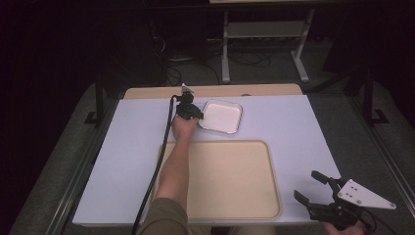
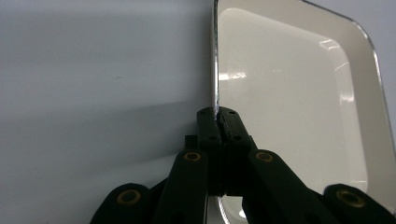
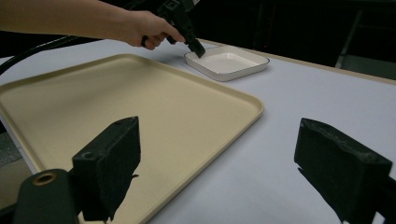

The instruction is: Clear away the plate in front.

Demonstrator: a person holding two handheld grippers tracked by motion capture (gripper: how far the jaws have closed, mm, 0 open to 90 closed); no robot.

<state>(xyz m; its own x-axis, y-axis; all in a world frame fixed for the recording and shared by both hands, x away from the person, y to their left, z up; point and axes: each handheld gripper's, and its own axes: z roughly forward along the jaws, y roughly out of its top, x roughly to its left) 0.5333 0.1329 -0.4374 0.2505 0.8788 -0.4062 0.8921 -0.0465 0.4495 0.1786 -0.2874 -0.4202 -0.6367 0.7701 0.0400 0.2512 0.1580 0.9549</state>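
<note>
A white square dish with a dark rim sits on the white table top, just beyond a large beige tray. My left gripper is shut on the dish's left rim; in the left gripper view its jaws pinch the rim edge of the dish. The right gripper view shows that same left gripper at the dish. My right gripper stands open at the table's near right corner, nothing between its fingers, pointing over the tray.
The white table surface has a wooden strip along its far edge. A black cable trails from the left gripper along the forearm. Beyond the table are a dark floor and a metal stand's legs.
</note>
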